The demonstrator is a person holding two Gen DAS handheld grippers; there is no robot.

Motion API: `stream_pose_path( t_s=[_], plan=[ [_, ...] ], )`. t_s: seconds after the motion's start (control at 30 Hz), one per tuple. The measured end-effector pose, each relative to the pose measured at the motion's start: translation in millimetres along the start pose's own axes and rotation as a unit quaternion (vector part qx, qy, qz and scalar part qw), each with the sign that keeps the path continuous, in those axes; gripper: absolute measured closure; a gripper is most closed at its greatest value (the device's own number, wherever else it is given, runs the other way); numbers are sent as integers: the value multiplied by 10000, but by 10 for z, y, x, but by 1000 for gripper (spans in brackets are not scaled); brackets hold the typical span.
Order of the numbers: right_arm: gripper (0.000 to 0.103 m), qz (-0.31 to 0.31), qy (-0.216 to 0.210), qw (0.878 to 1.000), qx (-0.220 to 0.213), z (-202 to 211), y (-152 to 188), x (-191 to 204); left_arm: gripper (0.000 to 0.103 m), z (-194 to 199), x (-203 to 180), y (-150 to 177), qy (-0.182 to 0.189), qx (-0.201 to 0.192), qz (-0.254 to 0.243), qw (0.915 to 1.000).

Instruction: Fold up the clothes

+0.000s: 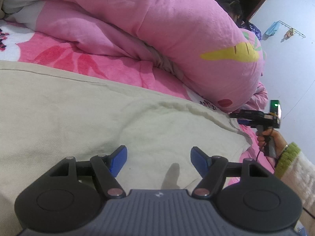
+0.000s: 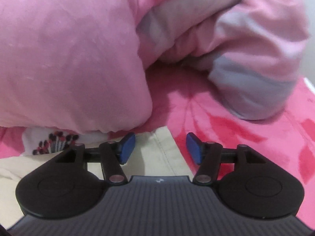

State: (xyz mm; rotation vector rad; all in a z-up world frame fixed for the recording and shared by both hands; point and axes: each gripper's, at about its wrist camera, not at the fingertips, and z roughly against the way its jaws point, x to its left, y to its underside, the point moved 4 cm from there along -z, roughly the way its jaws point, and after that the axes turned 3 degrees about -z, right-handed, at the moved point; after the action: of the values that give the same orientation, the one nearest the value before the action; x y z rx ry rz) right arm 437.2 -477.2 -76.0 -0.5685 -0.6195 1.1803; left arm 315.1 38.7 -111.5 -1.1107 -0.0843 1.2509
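**Folding barely begun, both grippers empty**

Left gripper (image 1: 158, 162) is hovering, jaws apart, over the beige garment (image 1: 78, 108) lying spread on the bed (image 1: 118, 68).

Right gripper (image 2: 160, 148) is waiting with jaws apart at the garment's corner, beside the pink duvet (image 2: 69, 59).

Soft even indoor light, faint shadows, strong fisheye bending at edges, right wrist view blurred, perhaps from motion

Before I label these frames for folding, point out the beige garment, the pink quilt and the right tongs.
beige garment (image 1: 82, 106), left wrist view, its flat middle.
pink quilt (image 1: 177, 23), left wrist view, top of its bulge.
right tongs (image 2: 160, 147), right wrist view, midway between the open blue tips.
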Motion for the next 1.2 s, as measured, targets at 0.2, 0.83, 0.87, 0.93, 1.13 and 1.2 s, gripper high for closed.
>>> stream_pose_path(
  t_s=[0.2, 0.83, 0.87, 0.93, 1.13, 1.2],
  plan=[
    [96, 431, 22, 9990, -131, 52, 36, 96, 30, 3, -4, 1, 6, -6, -3, 10000],
    [59, -440, 756, 9925, -857, -80, -118, -340, 30, 7, -10, -2, 4, -37, 30, 10000],
    [58, -623, 842, 9901, -938, 16, -128, -425, 30, 6, -10, -2, 5, -37, 32, 10000],
    [58, -1085, 638, 9862, -1077, 254, -126, -598, 30, 5, -12, -2, 7, -36, 35, 10000],
    [61, 309, -416, 9957, -765, 784, 311, -122, 30, 2, -20, -2, 8, -36, 39, 10000],
    [62, 963, -402, 9937, -405, 759, 562, 3, 30, 1, -22, -3, 9, -36, 41, 10000]
  ],
)
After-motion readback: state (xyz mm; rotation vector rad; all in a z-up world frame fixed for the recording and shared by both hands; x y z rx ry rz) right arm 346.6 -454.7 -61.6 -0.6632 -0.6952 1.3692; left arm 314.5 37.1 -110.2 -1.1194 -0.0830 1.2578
